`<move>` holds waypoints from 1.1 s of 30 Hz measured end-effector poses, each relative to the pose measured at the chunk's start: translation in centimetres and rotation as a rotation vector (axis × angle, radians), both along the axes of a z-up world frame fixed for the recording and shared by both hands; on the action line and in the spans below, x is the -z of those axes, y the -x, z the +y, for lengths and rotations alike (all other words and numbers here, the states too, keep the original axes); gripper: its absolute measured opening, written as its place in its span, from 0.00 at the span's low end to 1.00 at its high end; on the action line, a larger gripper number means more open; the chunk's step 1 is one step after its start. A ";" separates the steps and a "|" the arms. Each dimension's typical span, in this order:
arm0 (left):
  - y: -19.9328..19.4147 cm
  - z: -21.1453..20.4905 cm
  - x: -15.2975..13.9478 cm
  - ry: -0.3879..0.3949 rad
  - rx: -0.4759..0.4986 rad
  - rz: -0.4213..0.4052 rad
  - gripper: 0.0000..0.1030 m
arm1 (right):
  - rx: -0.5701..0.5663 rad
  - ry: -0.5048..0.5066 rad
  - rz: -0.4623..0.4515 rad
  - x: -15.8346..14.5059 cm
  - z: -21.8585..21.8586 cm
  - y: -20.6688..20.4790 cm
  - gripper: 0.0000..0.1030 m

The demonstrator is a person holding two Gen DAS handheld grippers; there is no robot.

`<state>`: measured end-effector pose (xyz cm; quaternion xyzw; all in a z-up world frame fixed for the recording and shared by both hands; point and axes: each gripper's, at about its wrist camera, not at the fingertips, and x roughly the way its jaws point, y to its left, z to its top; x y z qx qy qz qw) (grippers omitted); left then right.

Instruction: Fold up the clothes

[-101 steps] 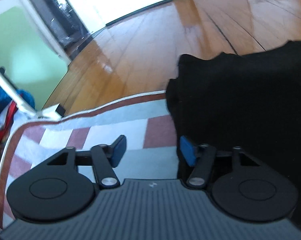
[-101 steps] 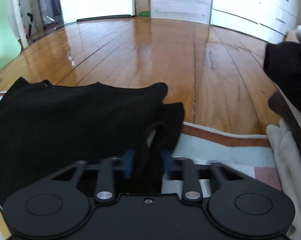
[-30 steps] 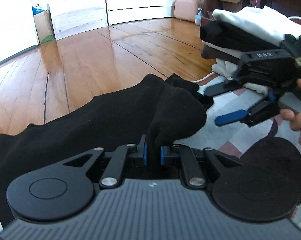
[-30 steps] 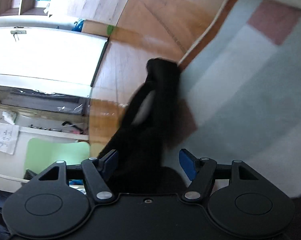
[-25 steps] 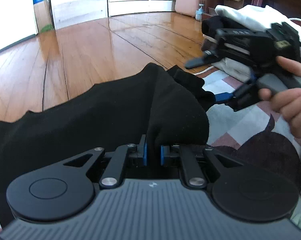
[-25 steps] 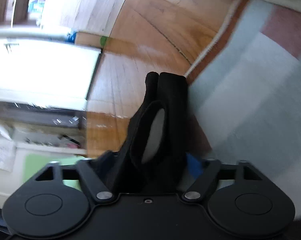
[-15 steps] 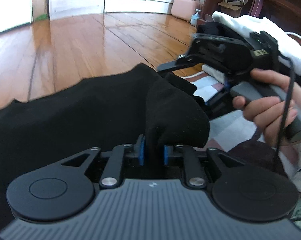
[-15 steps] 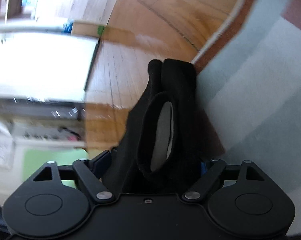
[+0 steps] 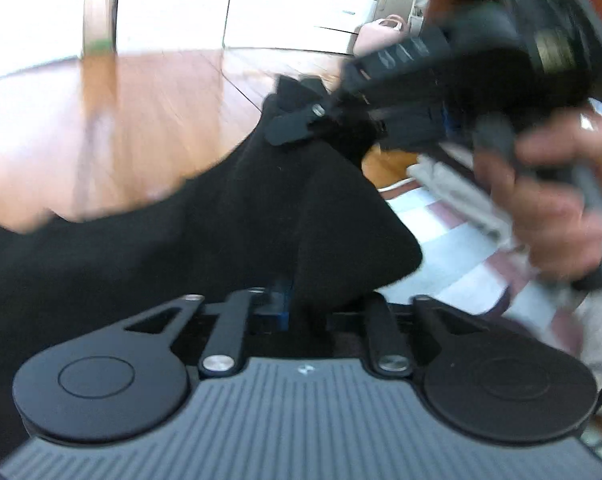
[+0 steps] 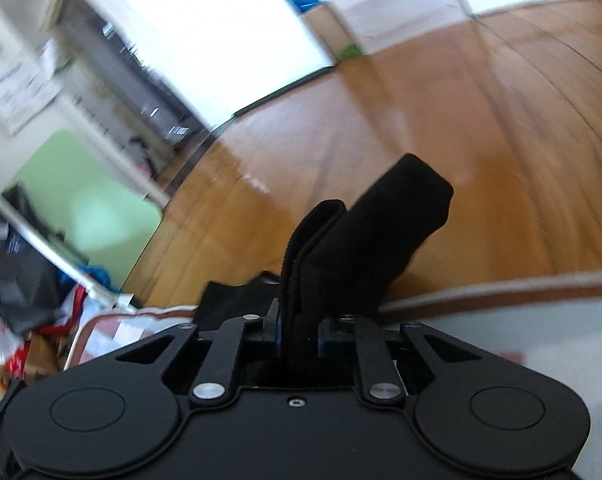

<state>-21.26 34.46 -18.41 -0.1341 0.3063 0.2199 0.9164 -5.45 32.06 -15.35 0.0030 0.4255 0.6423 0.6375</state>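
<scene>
The wooden floor [image 10: 481, 128] stretches wide and bare toward the white doors and drawers at the far wall, giving plenty of open room ahead of both hands. Nearer, a checked rug [image 9: 453, 236] in pale grey and dull red lies under the work, its light-trimmed border [image 10: 501, 286] running along the floorboards. At the left edge of the right wrist view a pale green panel [image 10: 85, 216] stands by a heap of bags and clutter on the floor.

The black garment [image 9: 141, 256] is lifted off the rug and hangs slung between the two grippers, its top edge sagging in a curve against the floor beyond. The left gripper [image 9: 301, 316] has its jaws closing, and a bunched fold of the black cloth is pinched between its blue pads. The right gripper [image 10: 299, 332], held in a person's hand [image 9: 557, 208], is also closing its jaws; they are drawn in tight on a doubled band of the garment, and a folded flap stands up past the fingertips. In the left wrist view that gripper sits higher, gripping the cloth's far corner. A pink bag [image 9: 377, 36] sits by the drawers, blurred.
</scene>
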 end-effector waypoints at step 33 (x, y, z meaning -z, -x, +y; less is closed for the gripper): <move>19.6 7.1 4.2 0.351 -0.530 -0.174 0.67 | -0.471 0.140 -0.413 5.7 -0.8 16.2 0.48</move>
